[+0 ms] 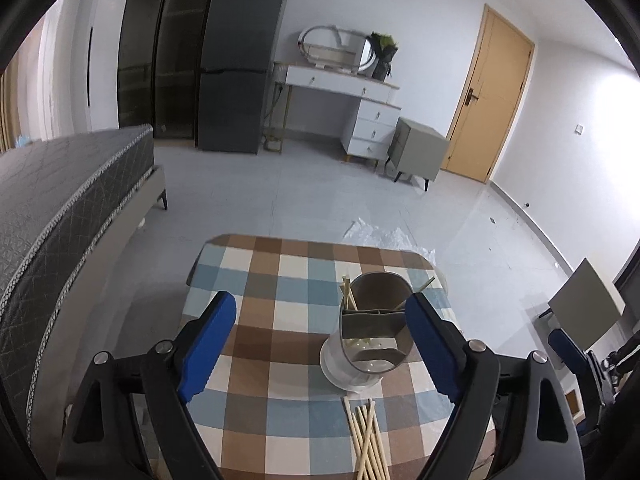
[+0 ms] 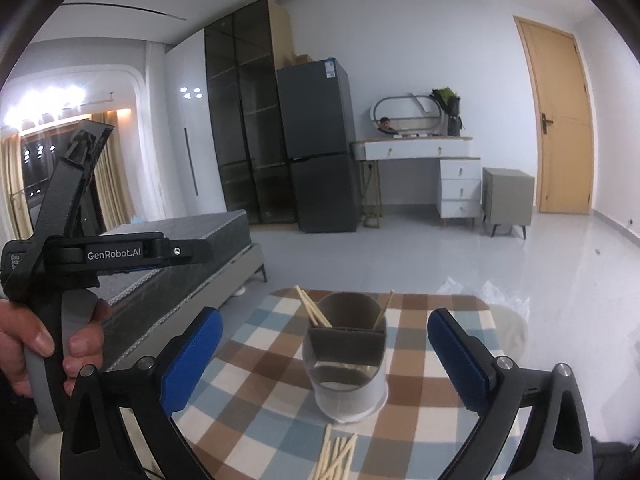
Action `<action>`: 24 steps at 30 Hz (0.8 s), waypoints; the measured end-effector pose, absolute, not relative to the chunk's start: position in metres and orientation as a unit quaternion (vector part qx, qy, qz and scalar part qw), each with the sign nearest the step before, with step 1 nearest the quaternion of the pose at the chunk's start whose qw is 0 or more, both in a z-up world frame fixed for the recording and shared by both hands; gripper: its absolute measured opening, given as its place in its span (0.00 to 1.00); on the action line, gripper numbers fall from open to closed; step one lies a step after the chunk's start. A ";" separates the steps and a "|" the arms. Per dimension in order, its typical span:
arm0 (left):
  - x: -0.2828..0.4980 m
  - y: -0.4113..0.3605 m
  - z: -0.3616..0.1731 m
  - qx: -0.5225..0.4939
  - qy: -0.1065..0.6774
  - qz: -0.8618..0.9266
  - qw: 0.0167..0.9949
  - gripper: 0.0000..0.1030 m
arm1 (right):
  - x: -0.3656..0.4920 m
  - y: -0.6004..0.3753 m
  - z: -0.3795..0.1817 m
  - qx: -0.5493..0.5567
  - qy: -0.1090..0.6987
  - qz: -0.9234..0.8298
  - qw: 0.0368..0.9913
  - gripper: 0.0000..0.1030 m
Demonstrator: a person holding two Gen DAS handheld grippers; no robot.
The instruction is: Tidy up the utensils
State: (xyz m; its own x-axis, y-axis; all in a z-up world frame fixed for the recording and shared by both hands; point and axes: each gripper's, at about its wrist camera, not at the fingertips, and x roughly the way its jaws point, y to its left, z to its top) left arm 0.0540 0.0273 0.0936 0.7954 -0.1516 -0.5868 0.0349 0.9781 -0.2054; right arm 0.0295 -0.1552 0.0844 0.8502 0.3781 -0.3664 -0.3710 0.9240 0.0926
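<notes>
Checked tablecloth (image 1: 256, 280) carries everything. Left gripper (image 1: 320, 344) wide open, empty. Holder (image 2: 346, 356) mid-table, few chopsticks inside; loose chopsticks (image 2: 336, 456) just before it. Right gripper (image 2: 324, 356) wide open, empty. Step: between picks. Next, probably: pinch one loose stick.

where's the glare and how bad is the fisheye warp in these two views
Left wrist: dark vignette at the corners, door bowed, bright blown patch on the right wall, chopsticks sharp. Right wrist: blown-out lights at upper left, sheen on the floor, holder slightly soft, bed edge curved.
</notes>
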 end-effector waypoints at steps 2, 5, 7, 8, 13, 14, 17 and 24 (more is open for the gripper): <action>0.043 0.024 0.091 -0.083 0.294 -0.051 0.951 0.81 | 0.020 -0.156 0.080 0.004 0.176 0.191 0.966 1.00; 0.033 0.018 0.084 -0.066 0.277 -0.054 0.957 0.81 | 0.012 -0.157 0.070 -0.001 0.163 0.177 0.971 1.00; 0.030 0.018 0.075 -0.071 0.277 -0.048 0.957 0.81 | 0.013 -0.161 0.063 0.014 0.176 0.177 0.968 1.00; 0.029 0.018 0.073 -0.074 0.278 -0.045 0.957 0.81 | 0.015 -0.165 0.058 0.026 0.188 0.173 0.966 1.00; 0.031 0.013 0.048 -0.054 0.327 -0.030 0.943 0.81 | 0.026 -0.177 0.035 0.034 0.249 0.155 0.955 1.00; 0.030 0.011 0.044 -0.047 0.335 -0.026 0.941 0.81 | 0.026 -0.179 0.030 0.030 0.256 0.150 0.955 1.00; 0.028 0.008 0.032 -0.046 0.348 -0.024 0.936 0.81 | 0.025 -0.180 0.022 0.005 0.268 0.114 0.957 1.00; 0.025 -0.002 -0.010 -0.039 0.398 -0.025 0.916 0.81 | 0.018 -0.188 0.012 -0.023 0.278 0.097 0.955 1.00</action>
